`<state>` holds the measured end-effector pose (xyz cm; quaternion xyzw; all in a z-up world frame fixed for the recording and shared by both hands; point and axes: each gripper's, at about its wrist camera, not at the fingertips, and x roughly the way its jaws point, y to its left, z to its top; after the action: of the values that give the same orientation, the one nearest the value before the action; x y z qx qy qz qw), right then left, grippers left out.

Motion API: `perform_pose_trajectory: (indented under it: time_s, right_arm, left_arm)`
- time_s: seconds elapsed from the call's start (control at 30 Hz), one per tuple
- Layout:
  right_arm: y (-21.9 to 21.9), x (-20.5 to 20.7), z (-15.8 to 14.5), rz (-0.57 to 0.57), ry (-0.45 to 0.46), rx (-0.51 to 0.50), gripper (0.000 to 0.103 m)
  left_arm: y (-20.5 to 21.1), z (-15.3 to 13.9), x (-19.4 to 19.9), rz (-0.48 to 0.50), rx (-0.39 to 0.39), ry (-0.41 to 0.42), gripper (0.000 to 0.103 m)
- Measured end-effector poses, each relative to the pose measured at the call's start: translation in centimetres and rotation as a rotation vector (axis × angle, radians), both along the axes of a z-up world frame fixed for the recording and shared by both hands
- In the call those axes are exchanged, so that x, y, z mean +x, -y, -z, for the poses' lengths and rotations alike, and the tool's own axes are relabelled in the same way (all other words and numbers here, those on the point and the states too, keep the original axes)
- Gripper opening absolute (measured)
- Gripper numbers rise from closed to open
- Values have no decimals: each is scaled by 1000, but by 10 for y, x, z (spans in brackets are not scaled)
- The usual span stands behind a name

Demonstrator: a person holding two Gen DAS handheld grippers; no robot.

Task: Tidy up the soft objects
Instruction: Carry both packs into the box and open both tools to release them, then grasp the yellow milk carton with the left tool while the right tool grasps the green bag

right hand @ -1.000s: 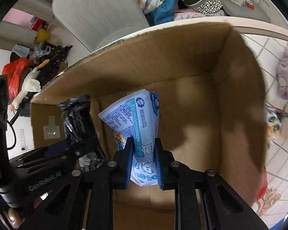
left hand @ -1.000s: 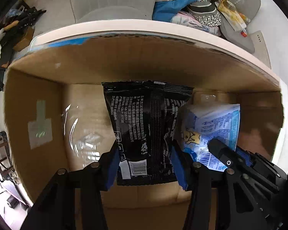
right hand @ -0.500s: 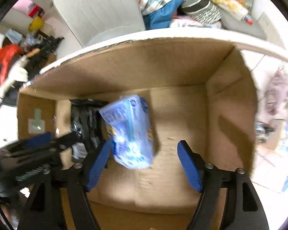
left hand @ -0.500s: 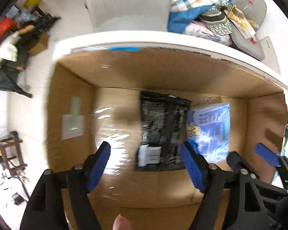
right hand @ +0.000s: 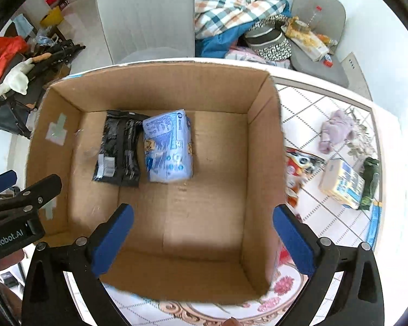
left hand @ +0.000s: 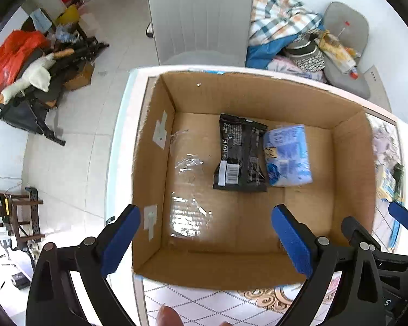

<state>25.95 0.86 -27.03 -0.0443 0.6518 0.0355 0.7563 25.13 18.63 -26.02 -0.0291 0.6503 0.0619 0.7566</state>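
My left gripper [left hand: 205,240] and right gripper [right hand: 204,240] were opening wide, empty (nothing between the pads). The glossy black foil packet [right hand: 118,149] and the soft blue plastic pack [right hand: 170,146] lay touching in the open brown cardboard box [right hand: 261,179]; careless later drops could have crushed them.

The left gripper [left hand: 205,240] hangs above an open cardboard box [left hand: 258,103], its blue fingers [left hand: 121,240] opening with nothing between them. On the box floor a black packet [left hand: 240,153] lies flat, a blue packet [left hand: 288,156] touching its right side. The right gripper's black frame [left hand: 372,247] shows at near right
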Motion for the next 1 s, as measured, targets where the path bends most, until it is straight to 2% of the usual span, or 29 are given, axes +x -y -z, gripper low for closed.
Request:
perform_pose_trajectory:
  time_s: [0.23, 0.37, 0.53, 0.67, 0.8, 0.9, 1.0]
  right_arm:
    - [13, -50, -55, 15, 70, 55, 103]
    - [17, -78, -75, 13, 83, 93, 103]
    - [25, -106, -98, 13, 99, 146, 103]
    - [43, -122, -110, 41, 114, 219, 103]
    - [88, -134, -121, 134, 184, 276, 103]
    - [135, -136, -126, 224, 214, 270, 103]
    - [191, -137, -127, 322, 231, 207, 103]
  left_arm:
    - [13, -54, -45, 24, 6, 121, 99]
    - [19, -83, -69, 42, 0, 173, 99]
    - [29, -104, -88, 64, -30, 183, 99]
    - [49, -117, -92, 98, -24, 179, 99]
    - [92, -129, -86, 183, 2, 210, 99]
    - [127, -128, -75, 245, -63, 200, 99]
    - [174, -117, -56, 301, -151, 163, 99]
